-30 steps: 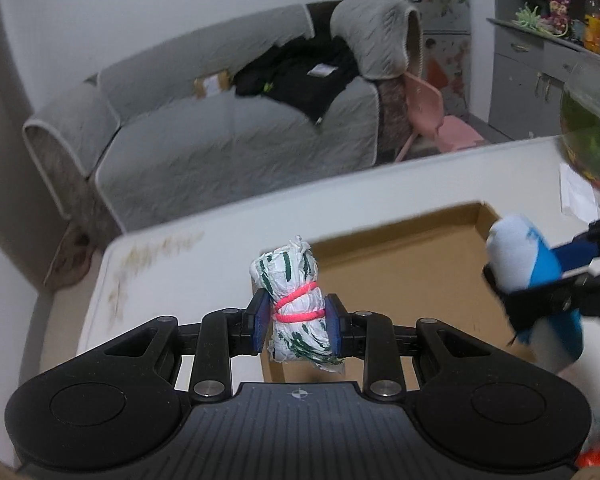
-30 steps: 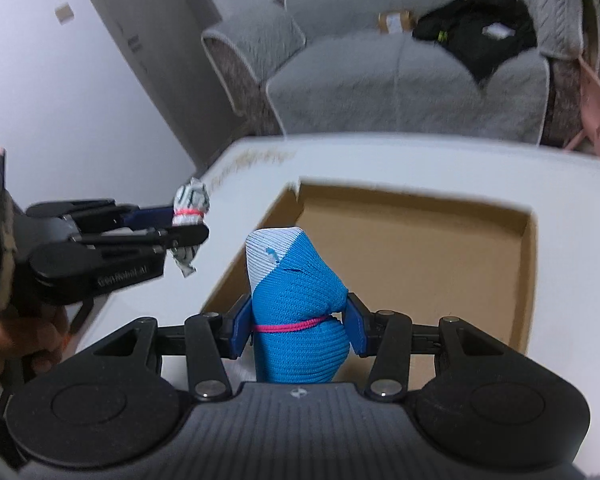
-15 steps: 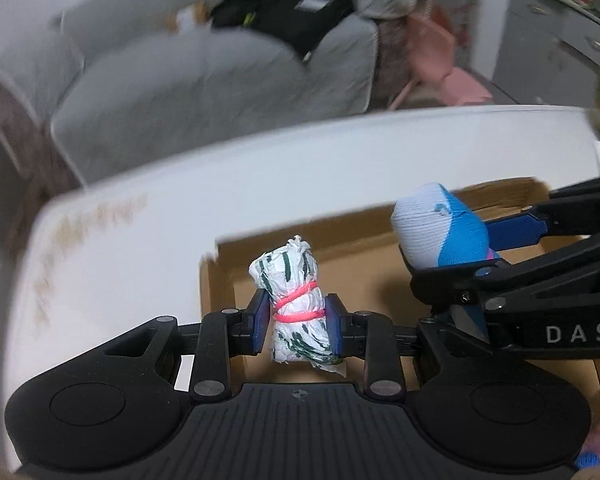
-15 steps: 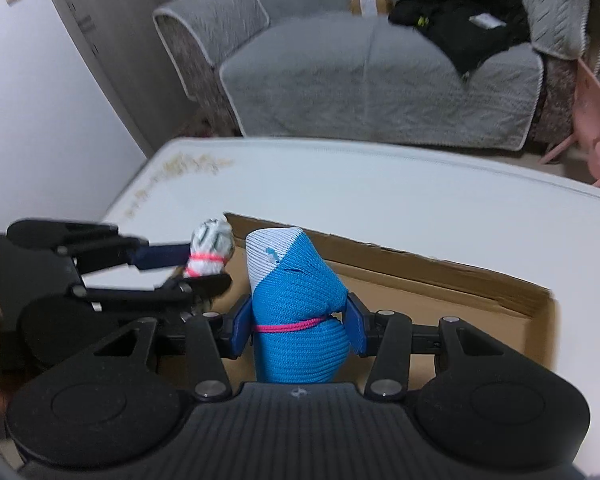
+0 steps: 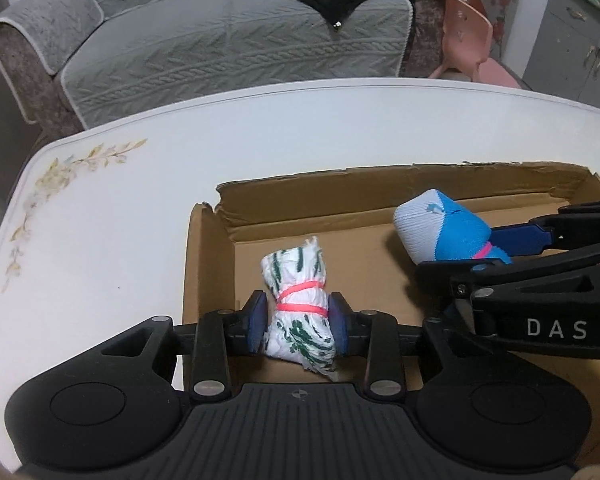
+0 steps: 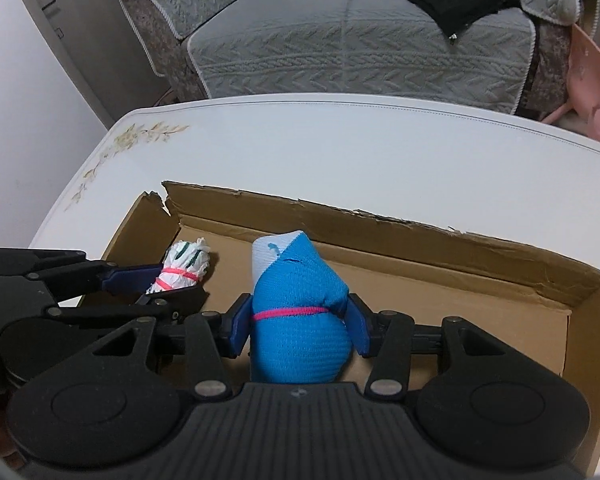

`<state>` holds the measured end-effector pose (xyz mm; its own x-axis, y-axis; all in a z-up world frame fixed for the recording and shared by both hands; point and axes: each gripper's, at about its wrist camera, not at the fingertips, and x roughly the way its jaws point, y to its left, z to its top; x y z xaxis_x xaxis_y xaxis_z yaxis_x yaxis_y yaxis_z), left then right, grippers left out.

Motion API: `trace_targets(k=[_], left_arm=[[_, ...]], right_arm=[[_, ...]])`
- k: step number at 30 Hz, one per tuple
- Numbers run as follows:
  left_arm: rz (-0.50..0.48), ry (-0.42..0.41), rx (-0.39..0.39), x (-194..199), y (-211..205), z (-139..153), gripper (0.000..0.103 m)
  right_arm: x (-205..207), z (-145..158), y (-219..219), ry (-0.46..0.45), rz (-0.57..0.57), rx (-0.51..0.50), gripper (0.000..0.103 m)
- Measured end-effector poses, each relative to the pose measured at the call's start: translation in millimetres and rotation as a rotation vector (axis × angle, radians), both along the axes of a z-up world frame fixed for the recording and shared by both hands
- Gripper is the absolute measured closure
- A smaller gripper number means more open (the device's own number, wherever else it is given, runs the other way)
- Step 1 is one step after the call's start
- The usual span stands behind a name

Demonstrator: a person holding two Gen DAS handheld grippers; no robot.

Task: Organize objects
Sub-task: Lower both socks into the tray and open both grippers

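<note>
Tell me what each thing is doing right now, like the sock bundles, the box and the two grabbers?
White-and-green bundle: tied with a pink band, upright between the left pads, inside the box.
Blue bundle: tied with a pink band, upright between the right pads, inside the box.
Cardboard box: open on top, torn rim, on the table.
Left gripper: jaws opening.
Right gripper: jaws opening.

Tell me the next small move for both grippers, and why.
Probably finish letting go, then lift clear. Both bundles sit inside the cardboard box: the white-green bundle in the opening left gripper, the blue bundle in the opening right gripper.
</note>
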<state>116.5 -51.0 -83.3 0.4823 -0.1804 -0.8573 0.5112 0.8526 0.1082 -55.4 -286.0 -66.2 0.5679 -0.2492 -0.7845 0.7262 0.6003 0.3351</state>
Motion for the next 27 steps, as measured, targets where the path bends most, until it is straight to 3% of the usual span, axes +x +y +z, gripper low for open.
trace_targets(k=[12,14,16,19,27], left_arm=[[0.053,0.035,-0.075,-1,14,14,0.03],[0.071,0.032,-0.09,-3,17,18,0.02],[0.077,0.023,-0.097,-6,19,22,0.015],[0.052,0.022,-0.114,-11,18,28,0.014],[0.023,0.008,-0.143,-27,10,47,0.011]], right_arm=[[-11,8,-2,-0.016,-0.045,-0.011,0.035],[-13,11,-3,-0.009,-0.055,-0.02,0.023],[-16,15,-4,-0.025,-0.06,-0.02,0.021],[-16,22,-3,-0.04,-0.056,-0.034,0.014],[-16,40,2,-0.063,-0.059,-0.074,0.013]])
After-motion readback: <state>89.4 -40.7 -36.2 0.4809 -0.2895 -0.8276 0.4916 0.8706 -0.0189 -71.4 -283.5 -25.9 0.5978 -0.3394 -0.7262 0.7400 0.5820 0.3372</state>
